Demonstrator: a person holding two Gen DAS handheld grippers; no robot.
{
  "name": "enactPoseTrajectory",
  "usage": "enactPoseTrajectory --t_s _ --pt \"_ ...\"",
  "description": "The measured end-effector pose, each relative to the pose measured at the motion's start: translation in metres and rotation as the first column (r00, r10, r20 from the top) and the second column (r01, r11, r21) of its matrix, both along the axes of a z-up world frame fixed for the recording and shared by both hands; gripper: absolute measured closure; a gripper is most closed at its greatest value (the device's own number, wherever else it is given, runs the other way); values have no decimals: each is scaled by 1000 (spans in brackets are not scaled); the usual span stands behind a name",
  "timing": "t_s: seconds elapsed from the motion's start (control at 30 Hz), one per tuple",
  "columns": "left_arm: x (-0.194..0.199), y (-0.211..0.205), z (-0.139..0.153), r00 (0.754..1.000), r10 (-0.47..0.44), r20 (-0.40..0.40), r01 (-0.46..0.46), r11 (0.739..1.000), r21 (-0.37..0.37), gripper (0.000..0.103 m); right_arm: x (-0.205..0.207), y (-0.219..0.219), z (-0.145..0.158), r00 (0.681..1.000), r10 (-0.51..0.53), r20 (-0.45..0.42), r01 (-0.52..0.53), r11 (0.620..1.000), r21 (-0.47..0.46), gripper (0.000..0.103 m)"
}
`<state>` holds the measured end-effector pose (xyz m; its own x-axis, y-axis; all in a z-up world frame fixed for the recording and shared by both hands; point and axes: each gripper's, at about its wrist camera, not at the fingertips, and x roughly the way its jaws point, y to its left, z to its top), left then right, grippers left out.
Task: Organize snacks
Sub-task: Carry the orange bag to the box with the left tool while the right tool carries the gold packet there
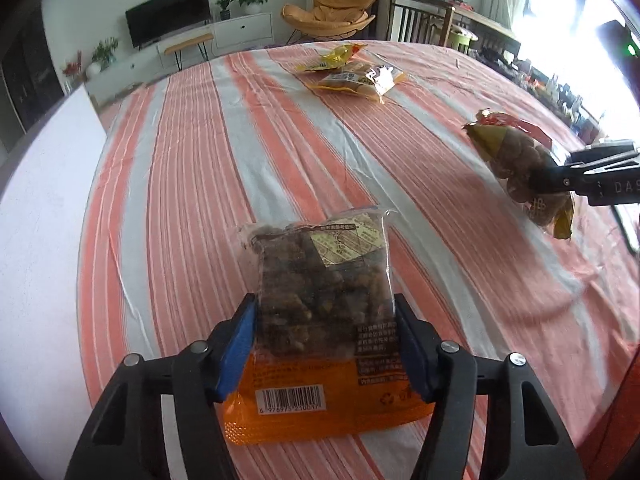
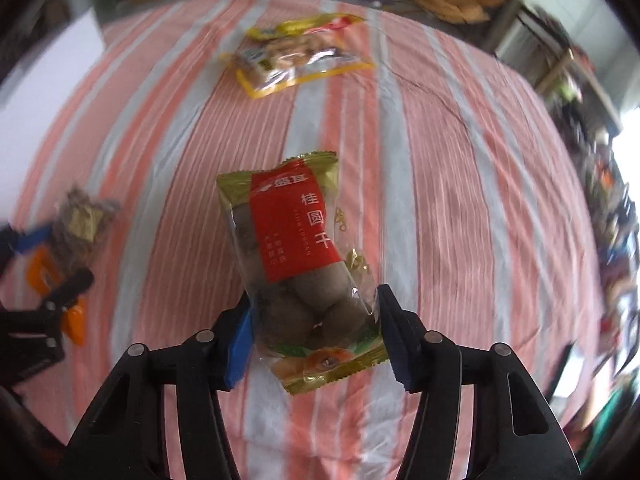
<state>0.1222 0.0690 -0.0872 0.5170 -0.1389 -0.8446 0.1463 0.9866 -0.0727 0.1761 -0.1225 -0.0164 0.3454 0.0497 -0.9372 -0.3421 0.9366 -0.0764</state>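
Note:
A clear bag of dark brown snack pieces with an orange base and a barcode (image 1: 316, 264) lies lengthwise between my left gripper's blue pads, and both pads press on its sides. My left gripper (image 1: 324, 308) is shut on it, low over the striped cloth. A bag of dried longans with a red label and gold ends (image 2: 296, 224) is held in my right gripper (image 2: 314, 300), gripped at its lower part. In the left wrist view the longan bag (image 1: 516, 152) hangs above the cloth at the right, held by the right gripper (image 1: 560, 178).
Two yellow snack packets (image 1: 352, 76) lie together at the far side of the cloth-covered table (image 1: 200, 160); the right wrist view shows them (image 2: 296, 60) too. A white surface (image 1: 40, 200) borders the table's left edge. Furniture stands beyond.

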Motion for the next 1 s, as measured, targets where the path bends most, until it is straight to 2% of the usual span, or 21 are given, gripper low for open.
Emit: enactPoseTrajectory --t_s 0.1,0.2,0.27,0.37,0.5,0.6,0.7,0.73,0.77,0.8,0.87,0.93,1.0 --pt "-13 14 20 999 31 6 -29 982 -186 39 -9 -14 16 999 -49 18 48 996 76 46" --pt "-34 27 58 998 42 56 -23 951 -307 39 -21 -12 41 998 -64 25 58 981 186 46" --pt "-49 42 87 993 59 104 -20 938 -345 39 -32 5 68 998 -31 47 17 963 267 46" --pt "-77 84 130 974 132 186 -66 943 -327 39 -51 53 107 993 65 95 -96 924 370 46" --pt "-114 158 158 929 290 228 -236 942 -237 38 -84 143 154 962 228 148 -272 808 522 45" --pt "-144 218 157 869 437 233 -411 899 -153 32 -104 218 169 924 347 159 -371 714 594 45" --pt "-164 266 137 811 557 179 -549 830 -96 16 -113 278 163 892 423 160 -428 676 600 41" --pt "-171 279 129 788 591 169 -587 806 -79 14 -116 299 155 881 451 144 -438 659 611 39" --pt "-177 288 123 770 618 155 -616 785 -69 14 -116 313 146 874 470 124 -437 649 623 33" --pt "-182 296 117 753 643 140 -641 765 -61 14 -114 325 136 873 478 96 -426 654 624 31" --pt "-188 301 112 727 673 137 -672 738 -61 14 -110 330 123 885 461 64 -400 684 610 31" --pt "-194 296 113 716 680 159 -677 731 -80 14 -105 317 117 900 430 69 -378 694 613 31" --pt "-192 286 117 723 667 180 -660 743 -106 14 -96 290 113 921 379 94 -355 713 604 31"
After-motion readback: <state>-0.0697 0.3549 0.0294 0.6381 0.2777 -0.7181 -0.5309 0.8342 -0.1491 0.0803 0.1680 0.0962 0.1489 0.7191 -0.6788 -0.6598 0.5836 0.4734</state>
